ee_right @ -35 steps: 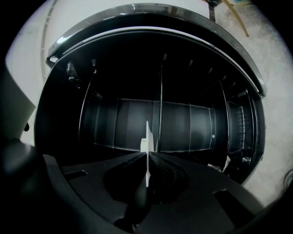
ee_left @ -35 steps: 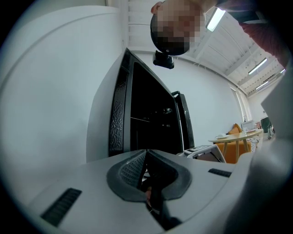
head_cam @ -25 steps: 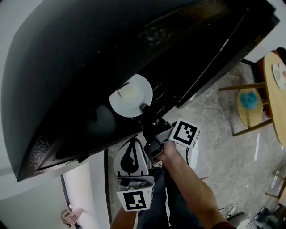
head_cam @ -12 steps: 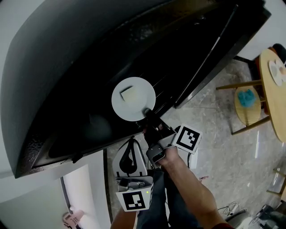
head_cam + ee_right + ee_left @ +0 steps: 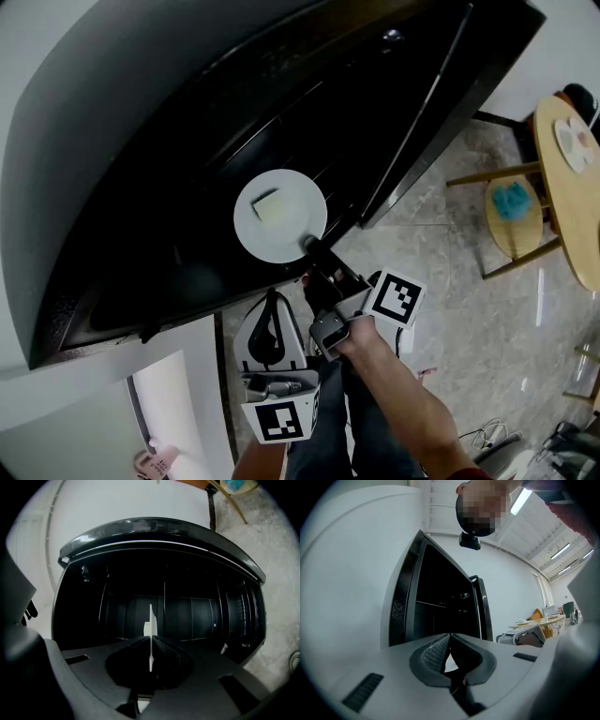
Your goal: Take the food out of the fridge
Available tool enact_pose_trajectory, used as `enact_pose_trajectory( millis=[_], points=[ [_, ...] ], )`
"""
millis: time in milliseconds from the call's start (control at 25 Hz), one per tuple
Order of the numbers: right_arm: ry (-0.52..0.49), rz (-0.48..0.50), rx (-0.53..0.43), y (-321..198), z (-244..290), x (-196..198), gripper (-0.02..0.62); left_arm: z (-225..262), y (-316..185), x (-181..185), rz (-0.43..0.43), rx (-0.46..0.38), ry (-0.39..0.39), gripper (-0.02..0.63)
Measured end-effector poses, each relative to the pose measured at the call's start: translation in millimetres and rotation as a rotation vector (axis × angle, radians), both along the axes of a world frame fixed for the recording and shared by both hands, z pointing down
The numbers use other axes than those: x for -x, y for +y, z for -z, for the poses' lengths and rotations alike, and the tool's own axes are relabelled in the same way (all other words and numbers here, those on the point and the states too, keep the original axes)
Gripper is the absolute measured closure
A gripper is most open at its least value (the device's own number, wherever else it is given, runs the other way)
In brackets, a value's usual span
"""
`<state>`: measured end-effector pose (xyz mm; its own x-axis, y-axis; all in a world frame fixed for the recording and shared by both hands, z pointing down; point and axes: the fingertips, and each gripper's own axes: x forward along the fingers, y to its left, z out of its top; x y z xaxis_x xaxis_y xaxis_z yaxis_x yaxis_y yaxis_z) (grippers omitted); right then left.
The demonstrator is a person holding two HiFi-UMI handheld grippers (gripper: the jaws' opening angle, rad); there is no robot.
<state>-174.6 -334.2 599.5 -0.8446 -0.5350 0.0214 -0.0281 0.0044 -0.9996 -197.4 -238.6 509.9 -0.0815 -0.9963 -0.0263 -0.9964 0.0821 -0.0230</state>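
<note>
The right gripper (image 5: 309,247) is clamped on the near rim of a white plate (image 5: 284,240). Its own view shows this plainly: the two dark ribbed jaws are closed on the plate (image 5: 151,620), which appears edge-on as a thin white line running up from between them. The plate juts straight ahead of this gripper, at the mouth of the open black fridge (image 5: 141,141), and nothing else touches it in the head view. On it, well past the jaw tips and towards the far side, lies the food (image 5: 267,206) — a small pale block. In the right gripper view the food (image 5: 146,628) is a light lump on the left face of the plate, just above the jaws. Behind it, the dark fridge interior (image 5: 197,611) with its vertical ribs fills the space ahead of the gripper.

A hand (image 5: 361,339) holds the right gripper from behind, and the marker cube (image 5: 395,298) sits on the gripper's right side.

The left gripper (image 5: 273,305) hangs just to the left of the right one and behind it, nearer the person and well short of the plate. Its jaws are together at the tips with nothing between them (image 5: 448,639); only a sliver of light shows lower down where the pads curve apart. Ahead of it and a little to its left stands the open fridge.

Far off to the right of both grippers — across the pale floor (image 5: 450,281) — stand a round wooden table (image 5: 567,202) and a chair (image 5: 514,220).
</note>
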Motion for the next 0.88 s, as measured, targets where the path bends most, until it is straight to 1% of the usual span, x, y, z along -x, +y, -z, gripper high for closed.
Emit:
enact_pose_trajectory(
  millis=[400, 680, 880],
  points=[
    [-0.012, -0.029, 0.001, -3.1, 8.9, -27.9, 0.563, 1.0, -4.9, -11.0, -0.019, 0.002, 0.006, 0.592],
    [0.011, -0.049, -0.007, -5.9, 8.8, -49.2, 0.563, 1.4, -9.0, -14.7, -0.025, 0.003, 0.012, 0.592],
    [0.002, -0.064, -0.009, -6.8, 12.3, -58.1, 0.563, 0.6, -11.4, -18.2, -0.039, 0.002, 0.01, 0.592]
  ],
)
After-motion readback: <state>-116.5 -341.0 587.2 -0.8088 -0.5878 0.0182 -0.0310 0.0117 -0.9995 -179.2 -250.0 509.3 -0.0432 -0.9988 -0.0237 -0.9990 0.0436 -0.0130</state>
